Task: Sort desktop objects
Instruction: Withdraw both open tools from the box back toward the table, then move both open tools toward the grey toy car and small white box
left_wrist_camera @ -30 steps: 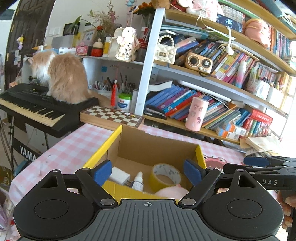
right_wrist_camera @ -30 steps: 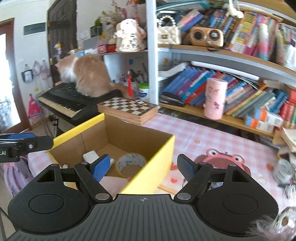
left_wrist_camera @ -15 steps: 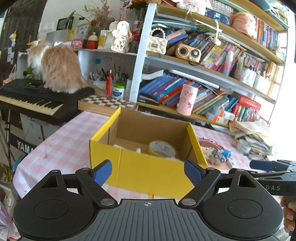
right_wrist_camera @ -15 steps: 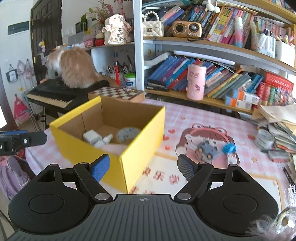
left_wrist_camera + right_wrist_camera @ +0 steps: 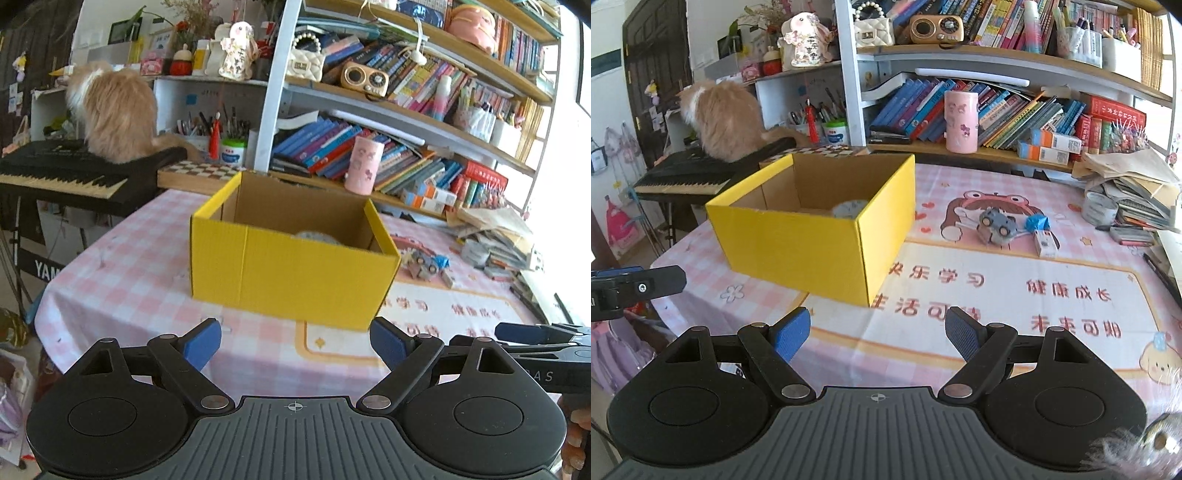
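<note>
Both tools hang wide with nothing between their blue pads: the left tool and the right tool sit at the near edge of the table. The yellow box stands on the pink checked cloth, left of the mat printed with Chinese characters; a tape roll shows inside it. A grey toy car lies right of the box on the mat's frog picture. A cat sits on the keyboard, whose stand reads "YAM". The right tool's arm reads "AS" in the left view.
</note>
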Demonstrator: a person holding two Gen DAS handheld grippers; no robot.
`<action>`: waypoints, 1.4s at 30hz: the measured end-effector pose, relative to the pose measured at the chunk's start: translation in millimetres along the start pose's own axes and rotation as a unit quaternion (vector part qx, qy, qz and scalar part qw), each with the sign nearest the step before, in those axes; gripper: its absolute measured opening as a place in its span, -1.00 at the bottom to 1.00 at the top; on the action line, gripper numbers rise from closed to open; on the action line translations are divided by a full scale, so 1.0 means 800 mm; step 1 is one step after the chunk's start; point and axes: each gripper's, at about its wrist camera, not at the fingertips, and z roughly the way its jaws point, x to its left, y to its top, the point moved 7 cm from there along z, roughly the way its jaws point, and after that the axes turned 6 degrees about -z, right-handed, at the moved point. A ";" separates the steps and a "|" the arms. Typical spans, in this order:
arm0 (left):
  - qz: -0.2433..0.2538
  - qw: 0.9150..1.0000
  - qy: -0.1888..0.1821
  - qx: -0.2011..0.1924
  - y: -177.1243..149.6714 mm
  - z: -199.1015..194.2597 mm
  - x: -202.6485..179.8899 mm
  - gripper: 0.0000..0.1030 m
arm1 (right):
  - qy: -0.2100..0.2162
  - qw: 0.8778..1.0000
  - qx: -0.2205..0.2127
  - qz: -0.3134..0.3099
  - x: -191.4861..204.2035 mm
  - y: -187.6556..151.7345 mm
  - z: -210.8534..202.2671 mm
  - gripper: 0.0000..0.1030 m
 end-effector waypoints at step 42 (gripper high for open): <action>0.098 0.991 -0.055 0.068 -0.071 0.007 -0.064 0.78 | -0.099 0.994 0.042 0.015 -0.004 -0.084 -0.052 0.62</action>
